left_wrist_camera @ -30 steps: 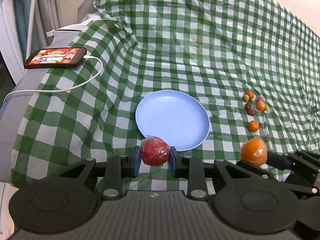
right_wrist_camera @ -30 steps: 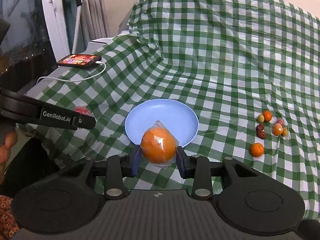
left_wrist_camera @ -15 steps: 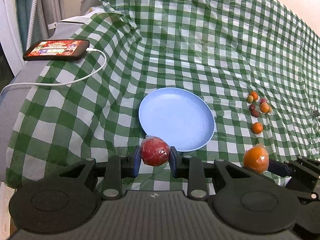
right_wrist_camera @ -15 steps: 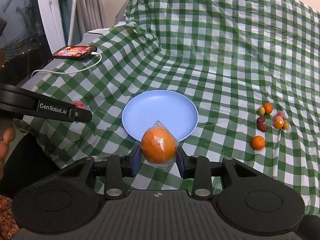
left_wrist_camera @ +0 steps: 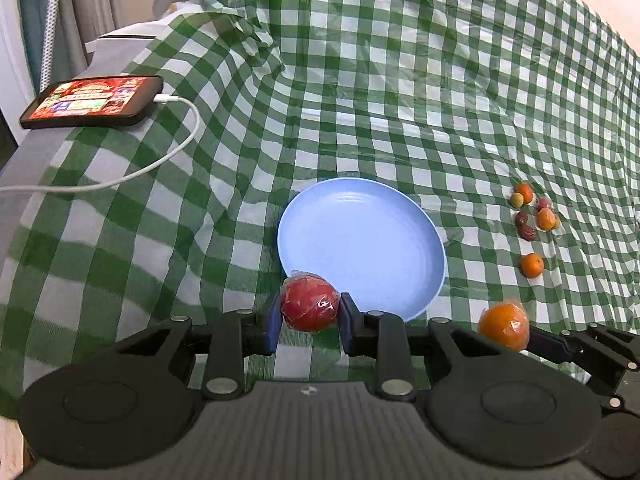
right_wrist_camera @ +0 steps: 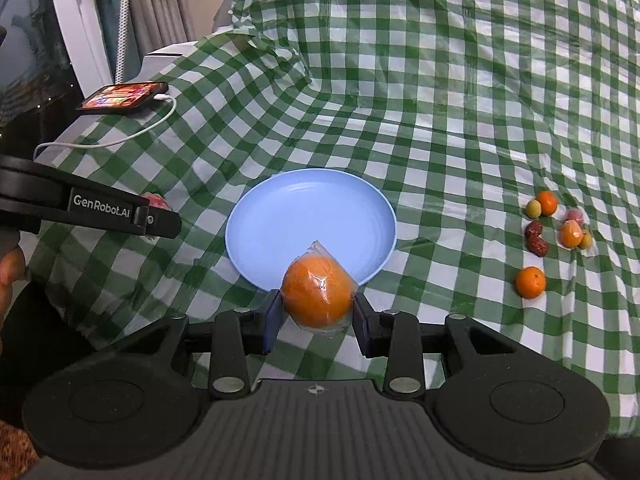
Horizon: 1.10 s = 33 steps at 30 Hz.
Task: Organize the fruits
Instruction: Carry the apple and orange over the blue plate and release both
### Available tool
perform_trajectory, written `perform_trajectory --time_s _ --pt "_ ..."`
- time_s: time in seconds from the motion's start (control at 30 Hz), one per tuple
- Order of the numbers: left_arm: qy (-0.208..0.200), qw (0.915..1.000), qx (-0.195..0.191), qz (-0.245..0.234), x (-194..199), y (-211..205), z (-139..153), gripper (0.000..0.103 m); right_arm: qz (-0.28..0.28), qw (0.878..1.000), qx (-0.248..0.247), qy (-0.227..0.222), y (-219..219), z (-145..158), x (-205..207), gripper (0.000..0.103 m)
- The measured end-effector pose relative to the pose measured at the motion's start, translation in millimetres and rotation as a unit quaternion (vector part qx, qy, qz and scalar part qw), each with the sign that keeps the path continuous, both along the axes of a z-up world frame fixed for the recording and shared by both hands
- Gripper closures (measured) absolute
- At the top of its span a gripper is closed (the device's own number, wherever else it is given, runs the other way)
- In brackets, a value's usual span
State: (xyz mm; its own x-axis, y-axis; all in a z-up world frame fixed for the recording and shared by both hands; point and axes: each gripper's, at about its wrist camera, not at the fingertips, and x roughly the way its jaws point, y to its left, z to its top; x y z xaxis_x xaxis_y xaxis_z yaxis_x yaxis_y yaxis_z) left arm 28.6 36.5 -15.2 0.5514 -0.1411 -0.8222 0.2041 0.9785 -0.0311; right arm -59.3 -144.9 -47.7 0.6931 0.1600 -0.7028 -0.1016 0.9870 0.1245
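Observation:
My left gripper [left_wrist_camera: 309, 307] is shut on a plastic-wrapped red apple [left_wrist_camera: 310, 303], held just before the near rim of the empty blue plate [left_wrist_camera: 372, 224]. My right gripper [right_wrist_camera: 317, 301] is shut on a plastic-wrapped orange [right_wrist_camera: 318, 294], held over the plate's [right_wrist_camera: 280, 216] near edge. In the left wrist view the orange [left_wrist_camera: 504, 326] and the right gripper show at the lower right. In the right wrist view the left gripper's finger [right_wrist_camera: 100, 214] crosses the left side, with a bit of the apple [right_wrist_camera: 157, 202] behind it.
A cluster of small fruits lies right of the plate: a mandarin [right_wrist_camera: 530, 282], dates [right_wrist_camera: 536, 238], a wrapped small orange [right_wrist_camera: 571, 233] and others. A phone [left_wrist_camera: 94, 101] with a white cable [left_wrist_camera: 160, 164] lies at the far left. Green checked cloth [left_wrist_camera: 400, 80] covers the surface.
Both grippers have moved forward toward the plate with their fruit held; the plate and small fruits appear closer. Nothing was let go.

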Motion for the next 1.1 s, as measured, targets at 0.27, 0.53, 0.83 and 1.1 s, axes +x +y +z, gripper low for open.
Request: perform_trajectory --time_s 0.27,0.53,0.83,1.1 --pt "0.02 0.9996 0.019 -0.013 43.2 -14.9 -22.0 0.071 -0.006 1.0 0.011 0.018 0.9 -19.9 43.7 0.064" --pt "0.052 0.9972 0.045 -0.031 86.4 -35.4 -56.8 0.071 -0.009 0.999 0.005 0.05 -1.0 -46.6 83.3 0.064" --pt "0.078 0.9936 0.067 -0.047 121.1 -49.8 -84.2 0.017 0.008 0.997 0.005 0.076 2.8 -61.2 115.1 0.059" --pt "0.108 0.9911 0.061 -0.048 118.4 -52.6 -33.6 0.0 -0.031 0.998 -0.024 0.041 -13.2 -14.6 92.8 0.014"
